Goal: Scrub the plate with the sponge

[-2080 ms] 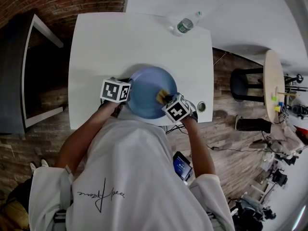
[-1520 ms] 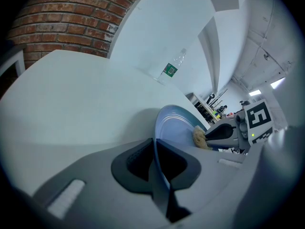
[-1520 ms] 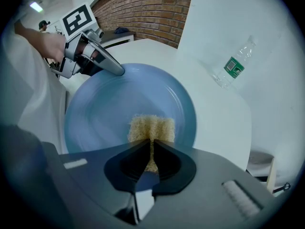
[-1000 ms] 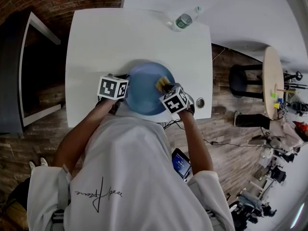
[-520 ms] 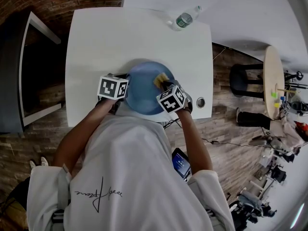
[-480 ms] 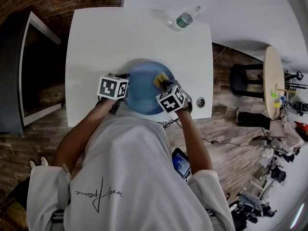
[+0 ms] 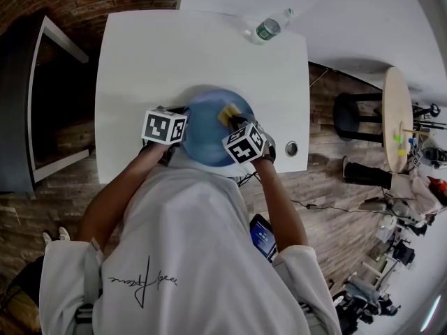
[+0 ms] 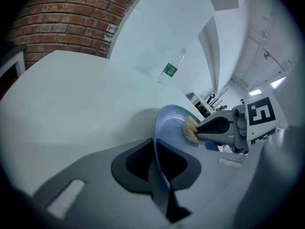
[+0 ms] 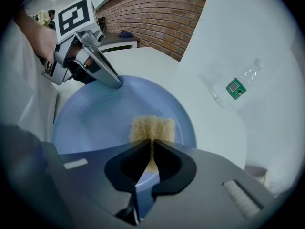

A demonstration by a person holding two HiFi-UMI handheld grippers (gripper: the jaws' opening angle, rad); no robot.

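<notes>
A blue plate [image 7: 206, 135] lies near the front edge of the white table [image 7: 154, 54]. My left gripper [image 7: 181, 117] is shut on the plate's left rim; in the left gripper view the rim [image 8: 156, 144] runs edge-on between the jaws. A yellow sponge [image 7: 228, 114] is pressed against the plate's right inner face, and my right gripper [image 7: 235, 123] is shut on it. The right gripper view has the sponge [image 9: 152, 128] flat on the plate [image 9: 95, 123], with the left gripper [image 9: 112, 80] across from it on the far rim. Seen from the left gripper view, the sponge [image 8: 190, 129] touches the plate [image 8: 170, 123].
A clear water bottle [image 7: 267, 28] with a green label lies at the table's far right edge, and it also shows as the bottle [image 9: 237, 87] in the right gripper view. A small round fitting [image 7: 291, 148] sits in the table's front right corner. A black stool [image 7: 356, 121] stands on the floor to the right.
The right gripper and sponge have slid a little left and toward the far side across the plate. The left gripper and the plate have stayed put.
</notes>
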